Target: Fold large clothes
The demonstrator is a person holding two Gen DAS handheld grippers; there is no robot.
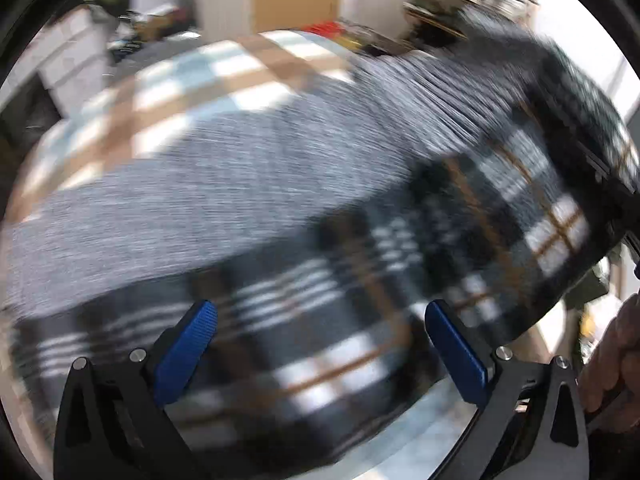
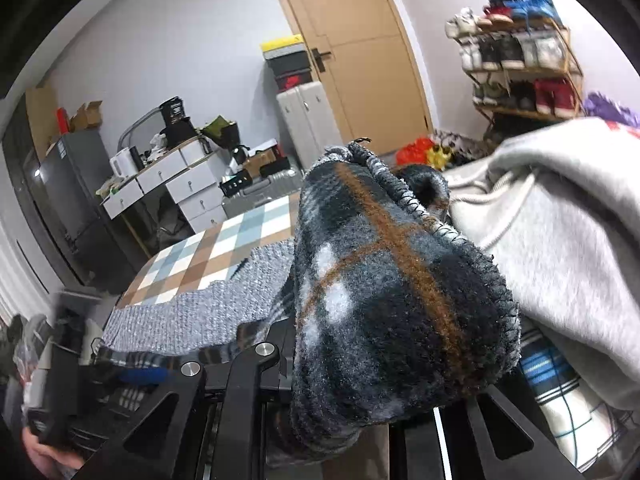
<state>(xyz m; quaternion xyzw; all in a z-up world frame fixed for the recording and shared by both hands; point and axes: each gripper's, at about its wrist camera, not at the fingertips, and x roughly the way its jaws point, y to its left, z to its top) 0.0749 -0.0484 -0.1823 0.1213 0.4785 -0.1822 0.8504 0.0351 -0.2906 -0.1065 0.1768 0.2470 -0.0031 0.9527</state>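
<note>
Dark plaid fleece garment (image 2: pixel 392 300) bunched in our right gripper (image 2: pixel 360 408), jaws clenched on it, lifted above the checked tablecloth (image 2: pixel 224 252). Our left gripper (image 1: pixel 320 344) gapes wide, blue pads (image 1: pixel 184 352) clear of fabric. Beyond: grey knit (image 1: pixel 200 200) spread flat; shoe rack (image 2: pixel 524 60) far right.

The left wrist view looks steeply down, close over the dark plaid garment (image 1: pixel 340 320) on the checked surface (image 1: pixel 168 112), blurred. The right wrist view faces nearly level toward the door (image 2: pixel 360 52), the same garment bunched right at its lens. Both views share the garment, surface and door.
</note>
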